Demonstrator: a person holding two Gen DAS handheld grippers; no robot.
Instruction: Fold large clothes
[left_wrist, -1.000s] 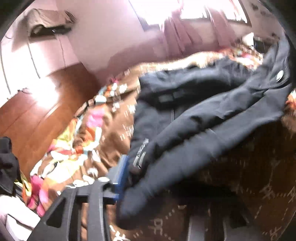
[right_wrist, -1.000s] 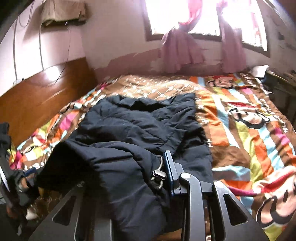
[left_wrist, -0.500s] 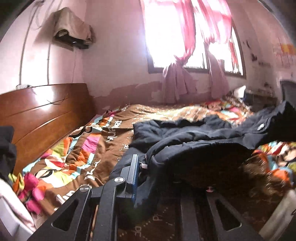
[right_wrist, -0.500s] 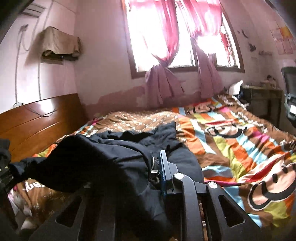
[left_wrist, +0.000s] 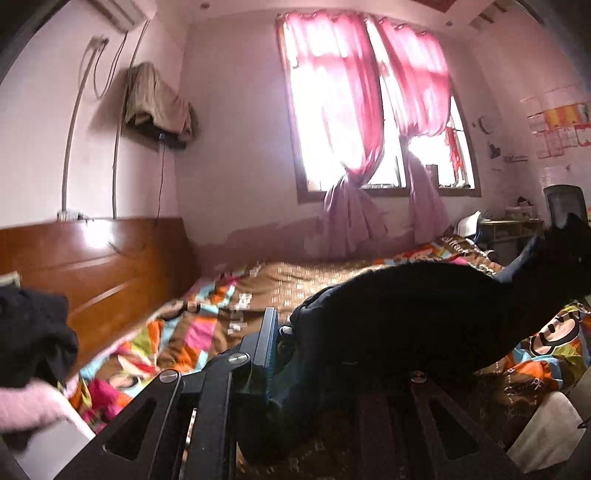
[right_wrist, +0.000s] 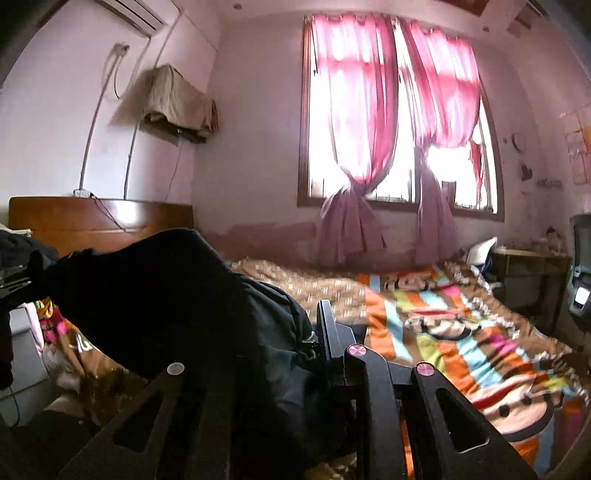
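- Left gripper (left_wrist: 295, 354): fingers closed on dark fabric; the jacket (left_wrist: 424, 310) is clamped between them, its edge bunched against the blue-edged left finger (left_wrist: 267, 343).
- From the left wrist view, the jacket is seen stretched rightward from the grip, held up off the bed (left_wrist: 258, 291), with its far end raised at the right edge of the frame.
- Right gripper (right_wrist: 295, 350): fingers likewise pressed onto the jacket (right_wrist: 166, 295); a fold with a small buckle or zip pull is pinched against the right finger (right_wrist: 327, 332).
- From the right wrist view, the jacket is seen spanning leftward, lifted above the quilt (right_wrist: 461, 332); its underside is in deep shadow and no detail can be made out there.
- The quilt is patterned with bright stripes and cartoon monkey faces, brown toward the headboard (left_wrist: 92, 266).
- Pink curtains (right_wrist: 388, 129) are knotted at the window on the far wall; strong backlight noted.
- A cloth-draped shelf (left_wrist: 155, 103) is mounted on the left wall above the headboard.
- Dark clothing (left_wrist: 33, 332) is heaped at the left edge of the left view.
- Some motion blur noted across both views.
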